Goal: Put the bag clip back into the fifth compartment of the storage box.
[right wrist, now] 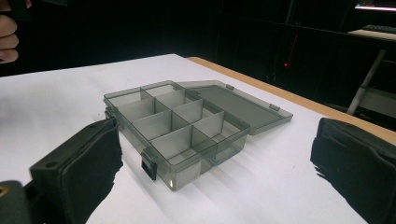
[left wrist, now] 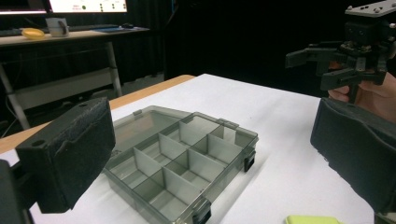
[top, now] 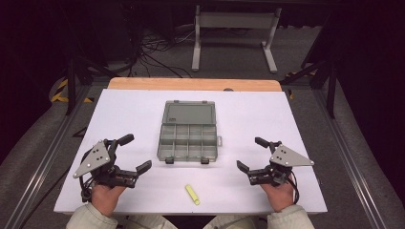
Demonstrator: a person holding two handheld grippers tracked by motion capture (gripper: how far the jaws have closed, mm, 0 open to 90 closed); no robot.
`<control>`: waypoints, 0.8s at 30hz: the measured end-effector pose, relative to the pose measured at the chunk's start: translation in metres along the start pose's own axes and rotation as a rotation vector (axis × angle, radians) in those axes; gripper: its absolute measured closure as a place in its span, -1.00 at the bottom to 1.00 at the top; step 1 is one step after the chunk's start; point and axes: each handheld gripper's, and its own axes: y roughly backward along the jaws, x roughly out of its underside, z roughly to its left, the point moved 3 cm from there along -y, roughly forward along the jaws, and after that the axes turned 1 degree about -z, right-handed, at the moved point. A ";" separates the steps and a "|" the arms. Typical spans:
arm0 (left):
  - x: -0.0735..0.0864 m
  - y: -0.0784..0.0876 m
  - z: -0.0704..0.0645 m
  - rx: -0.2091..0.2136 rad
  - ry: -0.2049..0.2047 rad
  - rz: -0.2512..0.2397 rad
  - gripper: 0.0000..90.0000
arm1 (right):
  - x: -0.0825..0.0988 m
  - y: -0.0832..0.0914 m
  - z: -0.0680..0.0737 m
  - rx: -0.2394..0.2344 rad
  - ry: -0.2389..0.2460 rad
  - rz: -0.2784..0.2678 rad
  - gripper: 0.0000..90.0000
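Two grippers rest low at the near edge of the white table, one each side, both empty with jaws spread wide. My left gripper sits left of the work; my right gripper sits right of it.

Yellow piece: small, stick-shaped, lying flat near the front edge, roughly midway between my two hands and a little nearer me than either set of jaws. It also shows at the bottom edge of the left gripper view. Long axis runs diagonally, far end tilted toward the left, near end toward the right. Neither gripper touches it. By my judgement it is about equally far from both, the left perhaps slightly nearer; hard to call.

Compartment box: grey, see-through, centred on the table just beyond the yellow piece, apart from it. Lid is folded fully open and lies flat on the far side; latches face me. Its cells look empty, as far as I can see in both gripper views.

Judgement: the pick turns on crossing the stick's short side, so I would bring whichever jaws go in square to that diagonal, reaching inward and toward me.
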 end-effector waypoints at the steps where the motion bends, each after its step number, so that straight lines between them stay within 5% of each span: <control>1: 0.000 -0.003 -0.002 0.007 -0.004 0.003 -0.99 | 0.000 0.000 0.000 0.000 0.000 0.001 -0.96; 24: -0.010 -0.046 -0.020 0.112 -0.019 0.016 -0.98 | 0.000 0.000 0.000 -0.003 -0.001 -0.005 -0.96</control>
